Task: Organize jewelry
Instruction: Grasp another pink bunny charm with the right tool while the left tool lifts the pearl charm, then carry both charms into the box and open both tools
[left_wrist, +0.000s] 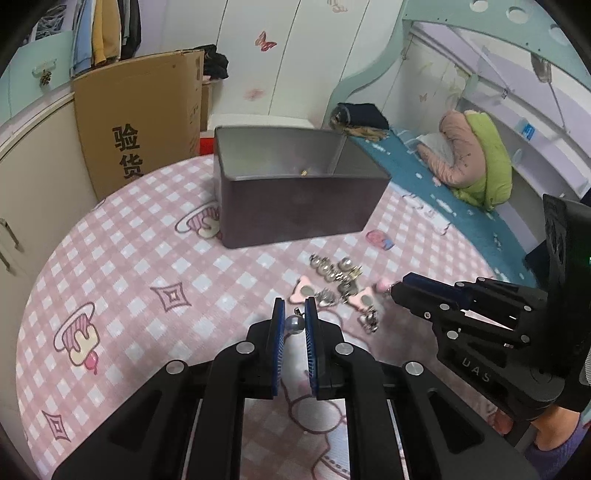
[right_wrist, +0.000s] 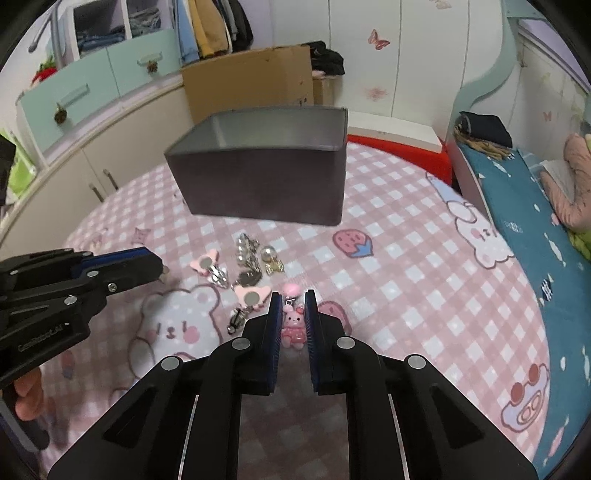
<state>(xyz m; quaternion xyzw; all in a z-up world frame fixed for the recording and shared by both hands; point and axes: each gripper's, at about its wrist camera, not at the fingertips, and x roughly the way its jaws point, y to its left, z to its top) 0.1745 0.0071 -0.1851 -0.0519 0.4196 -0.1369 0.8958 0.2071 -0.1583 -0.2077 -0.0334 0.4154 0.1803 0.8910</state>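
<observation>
A dark open box (left_wrist: 295, 206) stands on the pink checked cloth; a small gold piece (left_wrist: 304, 172) lies inside. A heap of silver clip earrings and pink pieces (left_wrist: 336, 284) lies in front of it, also in the right wrist view (right_wrist: 243, 269). My left gripper (left_wrist: 295, 317) is shut on a silver bead earring (left_wrist: 294, 324), just left of the heap. My right gripper (right_wrist: 292, 314) is shut on a pink bunny charm (right_wrist: 293, 325), at the heap's right edge. The box also shows in the right wrist view (right_wrist: 266, 181).
A cardboard box (left_wrist: 140, 122) stands behind the table at left, beside cream cabinets (right_wrist: 122, 147). A blue bed (left_wrist: 443, 184) with a pink and green pillow (left_wrist: 476, 158) lies to the right. The round table's edge (left_wrist: 48, 258) curves at left.
</observation>
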